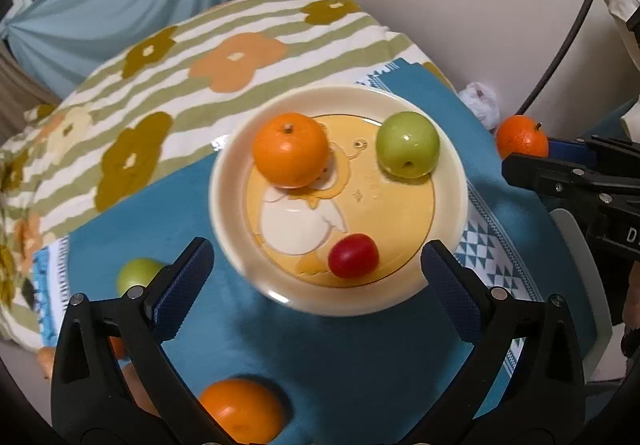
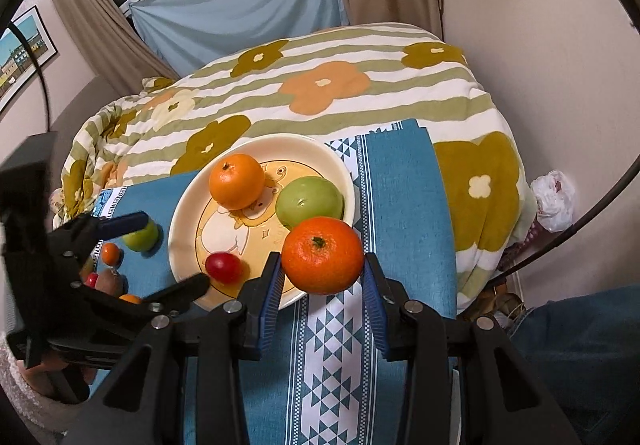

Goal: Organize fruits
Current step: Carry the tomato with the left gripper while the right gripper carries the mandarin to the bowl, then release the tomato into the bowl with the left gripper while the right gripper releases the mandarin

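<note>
A flowered, striped quilt (image 2: 320, 93) covers the bed across the upper middle of the frame. A blue cloth (image 2: 400, 213) lies on it lower down, bearing a cream plate (image 2: 180, 229) and loose fruit at left.

At the right edge of your left wrist view, a white "D" followed by a cut-off character stands on the right gripper's (image 1: 524, 165) black body. You can read nothing else.
</note>
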Tool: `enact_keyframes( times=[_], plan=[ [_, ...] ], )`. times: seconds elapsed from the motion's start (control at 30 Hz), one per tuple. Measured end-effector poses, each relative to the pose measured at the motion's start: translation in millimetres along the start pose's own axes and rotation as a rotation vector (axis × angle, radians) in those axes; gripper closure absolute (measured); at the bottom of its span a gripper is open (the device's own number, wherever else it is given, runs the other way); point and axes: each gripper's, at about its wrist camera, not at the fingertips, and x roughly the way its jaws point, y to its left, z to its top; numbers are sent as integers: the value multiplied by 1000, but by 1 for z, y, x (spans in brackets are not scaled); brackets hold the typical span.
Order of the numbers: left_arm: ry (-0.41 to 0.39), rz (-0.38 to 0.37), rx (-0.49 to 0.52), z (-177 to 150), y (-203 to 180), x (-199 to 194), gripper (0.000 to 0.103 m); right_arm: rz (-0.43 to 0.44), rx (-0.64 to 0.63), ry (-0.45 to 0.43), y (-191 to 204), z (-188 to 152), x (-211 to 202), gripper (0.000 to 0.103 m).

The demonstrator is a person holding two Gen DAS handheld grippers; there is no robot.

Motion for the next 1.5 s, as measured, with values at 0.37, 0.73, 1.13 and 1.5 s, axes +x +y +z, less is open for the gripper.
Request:
enact_keyframes(
  times=[0.37, 0.73, 1.13, 1.5],
  plan=[
    [-9, 72, -141, -25, 40, -38, 0, 25, -93, 5, 15, 2, 5, 67],
    [-13, 126, -248, -50, 62, -55, 0, 85, -198, 70, 41, -5, 43, 67],
    [-15, 114, -285, -55, 60, -51, 0, 115, -234, 52, 41, -4, 54, 36],
    [-59, 142, -287, -53, 60, -75, 0, 117, -217, 9, 35, 0, 32, 0]
  ],
)
